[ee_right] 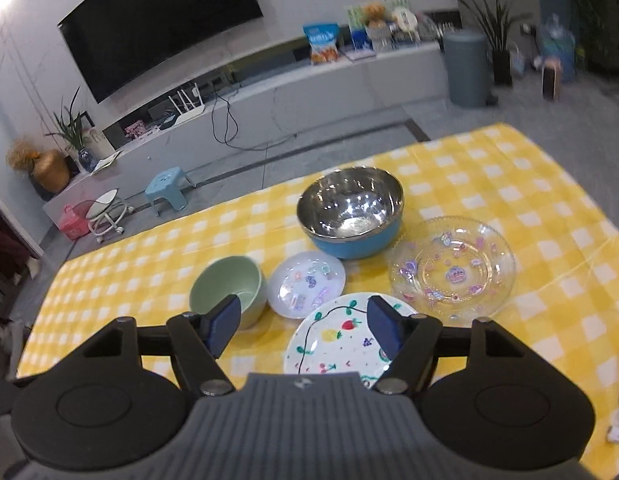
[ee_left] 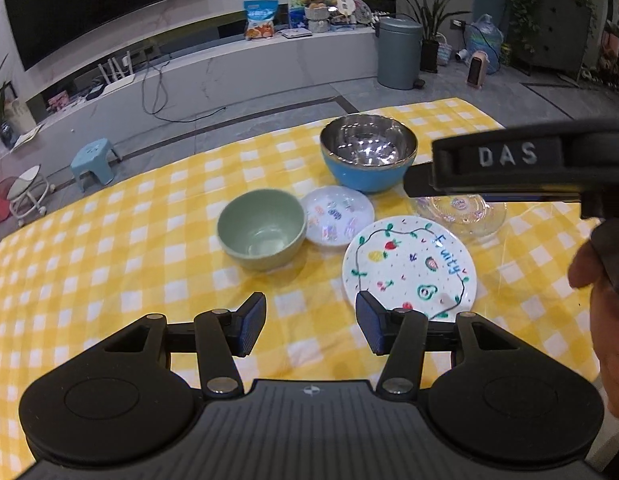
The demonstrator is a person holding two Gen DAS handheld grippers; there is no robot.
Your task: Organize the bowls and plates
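Observation:
On the yellow checked cloth (ee_left: pixel 109 264) (ee_right: pixel 509 184) stand a blue bowl with a steel inside (ee_left: pixel 368 157) (ee_right: pixel 349 212), a green bowl (ee_left: pixel 261 229) (ee_right: pixel 227 284), a small white plate (ee_left: pixel 336 215) (ee_right: pixel 306 283), a white fruit-painted plate (ee_left: pixel 409 266) (ee_right: pixel 337 334) and a clear glass plate (ee_left: pixel 461 210) (ee_right: pixel 452 268). My left gripper (ee_left: pixel 311 326) is open and empty, above the cloth just before the fruit plate. My right gripper (ee_right: pixel 303 326) is open and empty, above the fruit plate's near-left edge. In the left wrist view its body (ee_left: pixel 509 160) hides part of the glass plate.
The table's far edge runs behind the blue bowl. Beyond it on the floor are a blue stool (ee_right: pixel 167 188), a white rolling stool (ee_right: pixel 107 212) and a grey bin (ee_right: pixel 467 66). A TV bench (ee_right: pixel 269 92) lines the wall.

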